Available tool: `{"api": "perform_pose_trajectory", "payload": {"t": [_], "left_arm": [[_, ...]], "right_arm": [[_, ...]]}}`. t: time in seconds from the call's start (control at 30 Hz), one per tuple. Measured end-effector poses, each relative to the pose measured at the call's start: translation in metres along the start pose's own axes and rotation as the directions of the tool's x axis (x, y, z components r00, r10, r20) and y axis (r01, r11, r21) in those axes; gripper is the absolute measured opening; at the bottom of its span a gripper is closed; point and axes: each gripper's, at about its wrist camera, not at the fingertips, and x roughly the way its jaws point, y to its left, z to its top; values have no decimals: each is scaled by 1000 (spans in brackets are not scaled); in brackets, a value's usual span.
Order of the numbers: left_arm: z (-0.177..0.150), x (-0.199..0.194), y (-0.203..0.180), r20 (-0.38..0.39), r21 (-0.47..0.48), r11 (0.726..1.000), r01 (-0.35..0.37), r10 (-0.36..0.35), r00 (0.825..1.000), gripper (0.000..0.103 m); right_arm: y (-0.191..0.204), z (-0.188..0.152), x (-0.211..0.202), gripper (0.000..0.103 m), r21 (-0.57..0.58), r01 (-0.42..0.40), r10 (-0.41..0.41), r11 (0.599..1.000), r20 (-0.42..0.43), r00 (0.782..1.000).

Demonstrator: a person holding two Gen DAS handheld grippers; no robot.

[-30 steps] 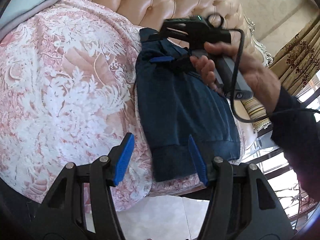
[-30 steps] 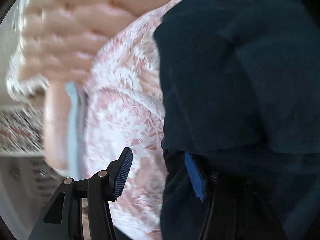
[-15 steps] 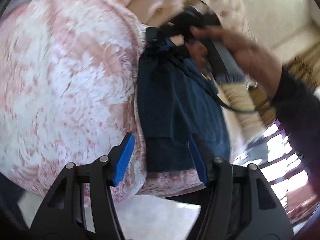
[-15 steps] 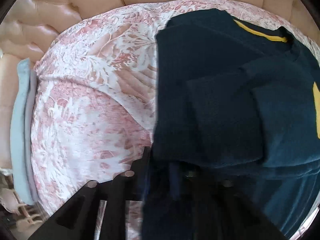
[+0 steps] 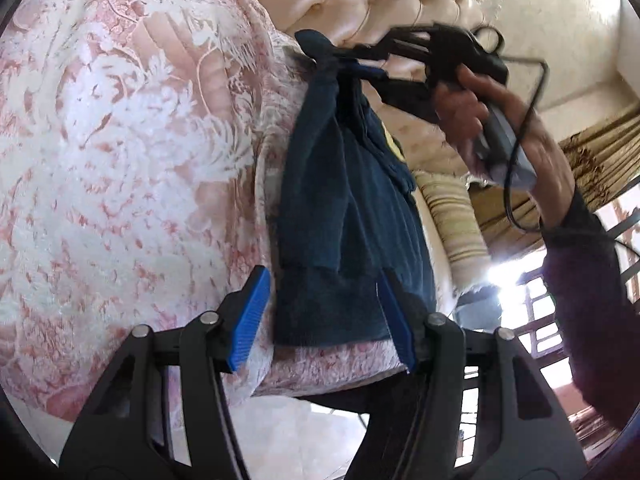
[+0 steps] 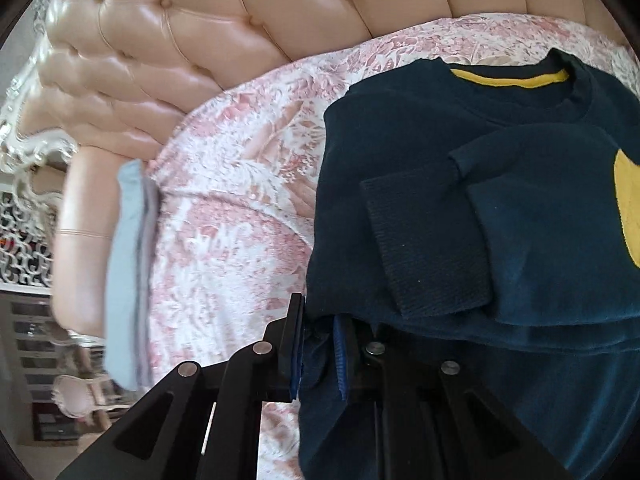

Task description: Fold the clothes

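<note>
sweater: navy knit sweater (image 6: 460, 216) with a yellow strip inside the collar and a yellow patch on the front, lying on the pink floral bedspread (image 5: 120, 152) near the bed's edge, already folded in on itself, one ribbed cuff laid across the body

right claw: right claw (image 6: 318, 354) is pinched down narrow on the sweater's edge, navy fabric sandwiched between the blue pads; in the left wrist view that end of the sweater is pulled up off the bed into a draped peak

right hand: hand (image 5: 492, 120) wrapped around the claw's handle, black cable looping off it, dark sleeve behind

left claw: left claw (image 5: 324, 316) stands about half open, low at the sweater's ribbed hem, hem sitting in the gap, pads not pressing on it as far as I can see

background: tufted peach headboard (image 6: 200, 52) behind the bed, light blue folded cloth (image 6: 128, 264) at the bedspread's far edge
</note>
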Motion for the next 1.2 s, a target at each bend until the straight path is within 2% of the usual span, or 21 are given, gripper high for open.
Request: {"api": "perform_pose_trajectory", "payload": {"t": [0.07, 0.2, 0.37, 0.4, 0.43, 0.53, 0.8, 0.97, 1.03, 1.07, 1.1, 1.13, 1.17, 1.2], "left_arm": [[2, 6, -3, -6, 33, 999, 1, -1, 1000, 58], [6, 20, -7, -19, 78, 996, -53, 54, 998, 53], [4, 40, -21, -62, 163, 972, -172, 184, 981, 52], [5, 43, -21, -83, 161, 973, -164, 179, 980, 31], [5, 47, -22, -103, 159, 975, -156, 174, 979, 18], [3, 46, -32, -106, 216, 959, -183, 210, 972, 16], [-1, 44, -27, -152, 174, 960, -220, 247, 957, 15], [-7, 38, -28, -157, 165, 962, -219, 244, 957, 15], [-7, 36, -26, -158, 161, 963, -218, 243, 957, 15], [-7, 36, -26, -157, 160, 963, -218, 243, 957, 15], [-7, 36, -26, -157, 160, 962, -219, 244, 957, 15], [-7, 35, -25, -154, 159, 962, -220, 244, 957, 16], [-7, 34, -25, -149, 155, 962, -223, 246, 958, 18], [-7, 33, -25, -146, 153, 962, -226, 248, 958, 22]], "right_arm": [[-1, -1, -5, 13, 9, -24, 24, 1000, 3, 1000], [4, -5, -15, 14, 13, -46, 46, 999, 3, 999], [6, -6, -20, 13, 25, -75, 75, 997, 0, 997], [5, -5, -18, 13, 33, -83, 83, 996, 0, 997], [4, -4, -18, 13, 46, -91, 91, 995, -1, 996], [6, 4, -6, 14, 89, -92, 92, 992, 0, 996], [25, 12, 56, 12, 93, 52, -48, 994, -40, 998], [15, 7, 74, 12, 104, 51, -46, 993, -50, 998], [12, 5, 81, 18, 100, 24, -18, 995, -60, 998], [8, 4, 81, 25, 115, -9, 16, 993, -62, 998], [4, 2, 77, 38, 143, -62, 71, 988, -56, 996], [0, 0, 71, 45, 173, -125, 135, 977, -44, 990], [-4, -4, 61, 56, 185, -180, 188, 966, -27, 982], [-8, -9, 50, 62, 189, -229, 235, 955, -10, 972]]}}
